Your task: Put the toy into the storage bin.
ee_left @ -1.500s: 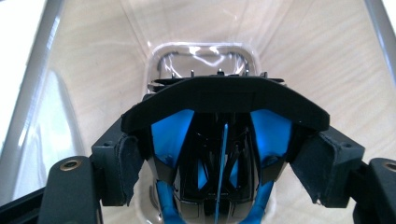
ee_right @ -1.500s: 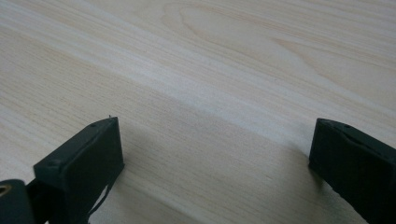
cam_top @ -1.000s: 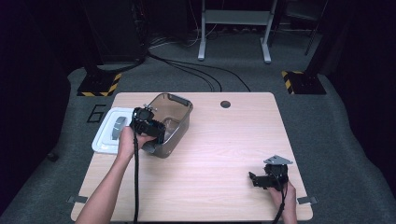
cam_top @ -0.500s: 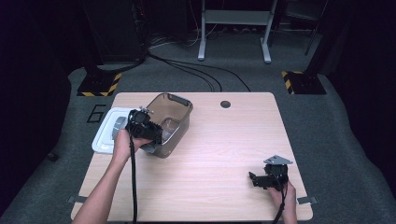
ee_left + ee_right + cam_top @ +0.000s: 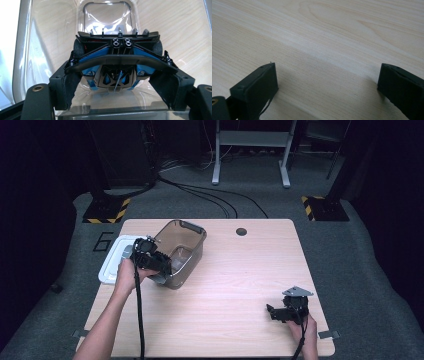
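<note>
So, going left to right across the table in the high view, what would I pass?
White flat plastic lid → left gripper, holding a blue and black toy car → clear smoky plastic bin → small dark round hole in the wooden tabletop → right gripper, open on the table.

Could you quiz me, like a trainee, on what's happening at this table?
1. What does the left gripper hold?
2. True or false: the right gripper is shut on something.
3. What lies behind the clear smoky plastic bin, at the table's left edge?

Key:
1. A blue and black toy race car, held over the bin.
2. False: it is open above the bare light wooden table.
3. A flat white plastic lid.
</note>
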`<state>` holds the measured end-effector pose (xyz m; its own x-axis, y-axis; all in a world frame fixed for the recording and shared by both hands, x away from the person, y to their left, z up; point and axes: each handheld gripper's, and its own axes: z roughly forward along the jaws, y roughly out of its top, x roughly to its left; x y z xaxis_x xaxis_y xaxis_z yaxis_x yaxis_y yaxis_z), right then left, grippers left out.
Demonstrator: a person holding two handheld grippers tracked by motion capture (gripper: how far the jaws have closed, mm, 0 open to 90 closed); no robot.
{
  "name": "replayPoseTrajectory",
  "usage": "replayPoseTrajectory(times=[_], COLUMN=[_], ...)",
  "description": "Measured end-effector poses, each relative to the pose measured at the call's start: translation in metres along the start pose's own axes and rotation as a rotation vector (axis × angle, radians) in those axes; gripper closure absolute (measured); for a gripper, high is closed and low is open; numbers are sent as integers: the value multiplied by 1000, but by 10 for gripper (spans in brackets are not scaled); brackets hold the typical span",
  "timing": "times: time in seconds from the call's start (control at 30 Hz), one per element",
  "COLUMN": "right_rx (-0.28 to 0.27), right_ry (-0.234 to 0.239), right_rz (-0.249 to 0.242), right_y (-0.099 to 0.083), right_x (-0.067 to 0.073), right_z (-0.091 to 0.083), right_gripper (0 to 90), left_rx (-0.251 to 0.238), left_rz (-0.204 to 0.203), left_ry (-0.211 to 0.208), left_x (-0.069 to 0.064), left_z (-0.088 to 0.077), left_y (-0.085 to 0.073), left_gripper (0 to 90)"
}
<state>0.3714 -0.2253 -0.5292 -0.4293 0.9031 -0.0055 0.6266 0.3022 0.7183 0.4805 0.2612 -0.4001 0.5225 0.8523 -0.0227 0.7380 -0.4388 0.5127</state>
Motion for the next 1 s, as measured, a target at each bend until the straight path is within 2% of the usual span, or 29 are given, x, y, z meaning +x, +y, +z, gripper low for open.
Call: replayPoseTrajectory(times=[0.27, 1.0], right_rx=[0, 0], right_ry=[-2, 0], right_rz=[-2, -1], right_y=[0, 0], right_x=[0, 0], right_z=[0, 0], right_gripper=[17, 17], left_rx=[15, 6], left_rz=[7, -13], left_ry=[-5, -6], left_x=[1, 3], left_z=[-2, -4], left_y=[-1, -6], left_gripper=[249, 248])
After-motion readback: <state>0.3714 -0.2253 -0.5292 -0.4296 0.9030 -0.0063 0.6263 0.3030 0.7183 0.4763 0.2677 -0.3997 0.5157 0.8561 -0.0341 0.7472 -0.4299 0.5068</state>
